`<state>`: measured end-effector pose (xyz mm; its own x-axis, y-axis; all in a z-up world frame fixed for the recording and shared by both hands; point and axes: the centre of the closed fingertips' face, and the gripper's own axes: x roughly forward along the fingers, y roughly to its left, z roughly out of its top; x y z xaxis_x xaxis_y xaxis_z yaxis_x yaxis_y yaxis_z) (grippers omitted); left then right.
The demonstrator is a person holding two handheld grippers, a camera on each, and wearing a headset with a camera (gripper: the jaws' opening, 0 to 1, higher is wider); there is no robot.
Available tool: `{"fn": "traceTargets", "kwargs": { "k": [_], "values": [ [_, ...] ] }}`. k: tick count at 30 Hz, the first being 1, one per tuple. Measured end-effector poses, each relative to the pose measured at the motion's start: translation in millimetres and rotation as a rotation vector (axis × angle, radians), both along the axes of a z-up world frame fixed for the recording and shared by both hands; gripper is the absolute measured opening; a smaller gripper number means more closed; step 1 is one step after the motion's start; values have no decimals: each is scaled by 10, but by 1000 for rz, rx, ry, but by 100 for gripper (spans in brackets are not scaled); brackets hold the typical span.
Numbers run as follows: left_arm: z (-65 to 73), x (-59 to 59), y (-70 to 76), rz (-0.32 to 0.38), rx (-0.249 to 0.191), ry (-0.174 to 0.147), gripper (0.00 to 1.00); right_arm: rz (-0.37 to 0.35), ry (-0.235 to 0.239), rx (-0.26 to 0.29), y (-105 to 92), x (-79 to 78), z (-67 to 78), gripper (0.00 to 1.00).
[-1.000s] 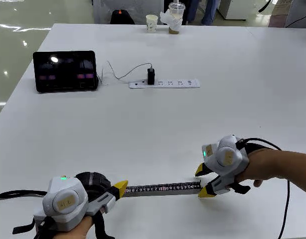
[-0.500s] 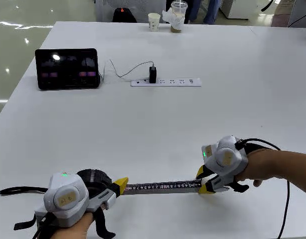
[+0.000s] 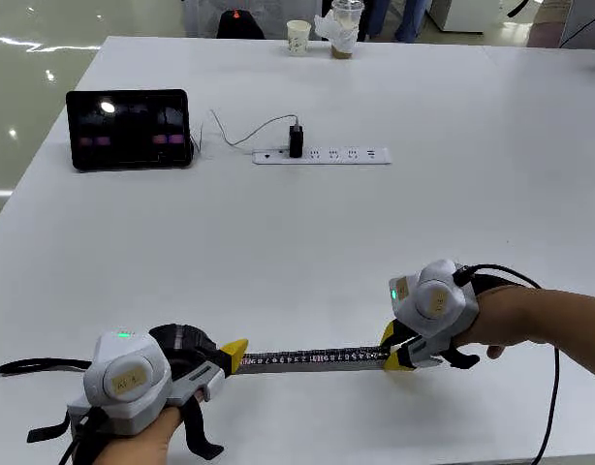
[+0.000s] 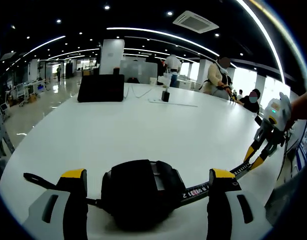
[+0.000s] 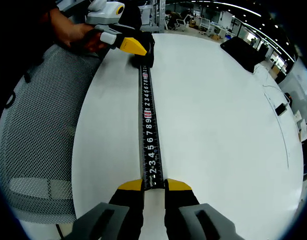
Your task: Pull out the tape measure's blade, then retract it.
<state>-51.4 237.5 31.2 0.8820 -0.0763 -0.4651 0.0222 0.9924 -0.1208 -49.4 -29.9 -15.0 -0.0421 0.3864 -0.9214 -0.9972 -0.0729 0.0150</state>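
One second on, the right tongs [image 5: 154,184] are pinching the end of the blade [image 5: 147,125] they were gaping around, well apart from the case [image 4: 141,192]; the left tongs [image 4: 148,175] are straddling that case, spread; pulling can proceed.

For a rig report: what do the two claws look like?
Both the left claw and right claw have rounded light-grey housings with a tan round disc, a green light, and grey jaws tipped yellow. A black cable runs from the right one.
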Motion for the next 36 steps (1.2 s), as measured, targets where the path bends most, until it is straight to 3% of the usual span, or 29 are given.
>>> {"fn": "traceTargets", "kwargs": {
  "k": [2, 4, 7, 12, 14, 17, 19, 21, 24, 27, 36],
  "values": [
    [-8, 6, 27, 12, -2, 0, 98, 22, -11, -4, -4, 2, -2, 12],
    [-28, 14, 53, 21, 0, 3, 97, -41, 15, -5, -7, 1, 4, 11],
    [-34, 19, 58, 29, -8, 5, 96, -48, 19, -7, -4, 17, -1, 11],
    [-60, 19, 48, 15, 8, 10, 90, -56, 20, -31, -1, 16, -14, 11],
    [-77, 17, 60, 8, 34, 17, 86, -65, 26, -40, 6, 19, -13, 11],
    [-112, 15, 92, 25, 20, 28, 82, -38, 18, -78, 2, 21, -18, 11],
    [-150, -8, 114, 31, 23, 52, 79, -30, 14, -109, 10, 18, -22, 11],
    [-154, -12, 110, 37, 3, 56, 75, -35, 18, -129, 14, 27, -23, 11],
    [-155, -20, 83, 28, 8, 62, 71, -46, 28, -146, 12, 40, -24, 11],
    [-171, -27, 57, 12, 28, 73, 67, -68, 45, -146, 2, 42, -21, 11],
    [-184, -40, 60, -8, 30, 89, 66, -136, 58, -99, -1, 24, -17, 11]
  ]
}}
